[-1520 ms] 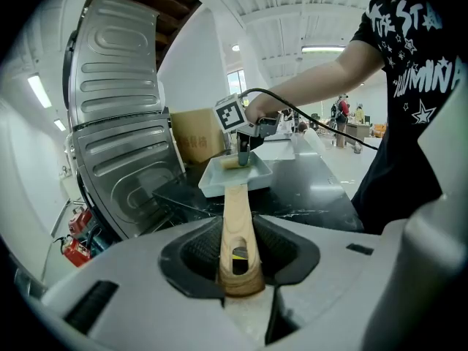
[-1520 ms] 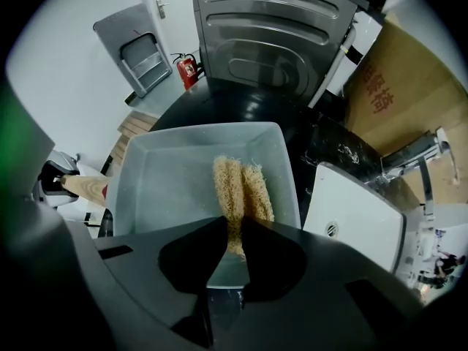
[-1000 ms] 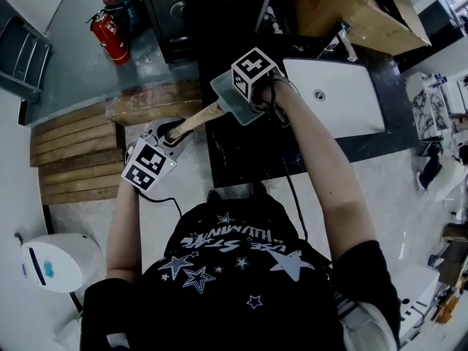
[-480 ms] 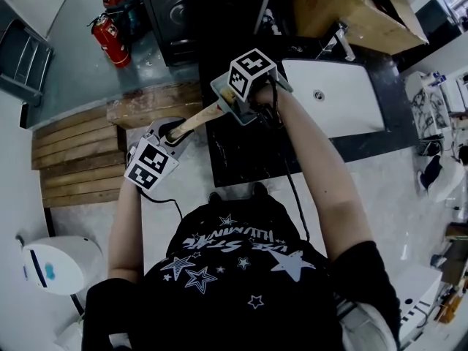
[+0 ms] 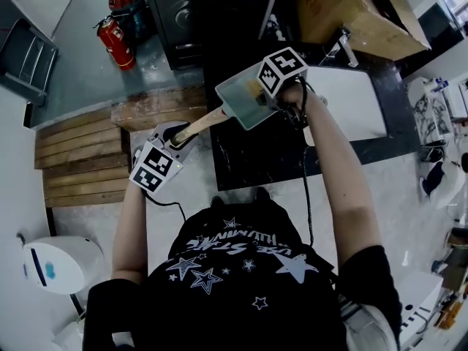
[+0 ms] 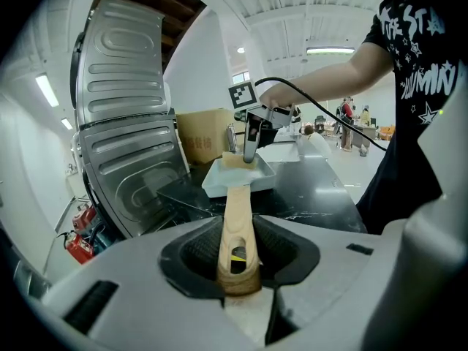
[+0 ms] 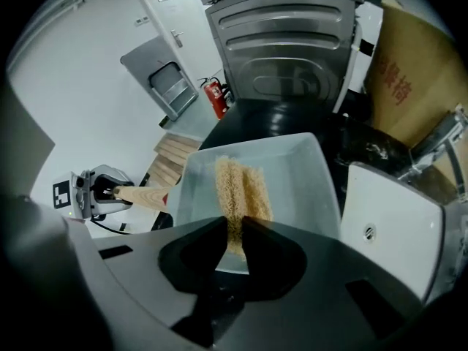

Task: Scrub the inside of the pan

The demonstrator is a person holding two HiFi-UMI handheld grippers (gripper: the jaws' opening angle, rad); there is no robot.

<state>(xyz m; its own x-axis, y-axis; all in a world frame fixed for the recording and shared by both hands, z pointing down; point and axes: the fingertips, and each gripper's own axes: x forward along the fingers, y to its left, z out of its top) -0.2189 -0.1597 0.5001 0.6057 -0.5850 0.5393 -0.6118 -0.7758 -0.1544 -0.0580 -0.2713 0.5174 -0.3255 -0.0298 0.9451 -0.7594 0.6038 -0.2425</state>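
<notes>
Tan scouring pad [image 7: 238, 189], pinched by the right gripper [image 7: 232, 229], runs straight ahead along the pan [image 7: 292, 174] floor. Left gripper [image 6: 238, 265] clamps its handle [image 6: 237, 203].

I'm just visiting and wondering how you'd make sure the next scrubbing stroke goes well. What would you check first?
1. Left gripper shut on the pale square pan's light wooden handle: ok.
2. Right gripper shut on the tan fibrous scrubbing pad: ok.
3. Scrubbing pad lies inside the pale square pan, along its bottom: ok.
4. Pan held over the black stone counter, left of the white rectangular sink: ok.
5. Dirt left on the pan's inside: cannot tell.
</notes>
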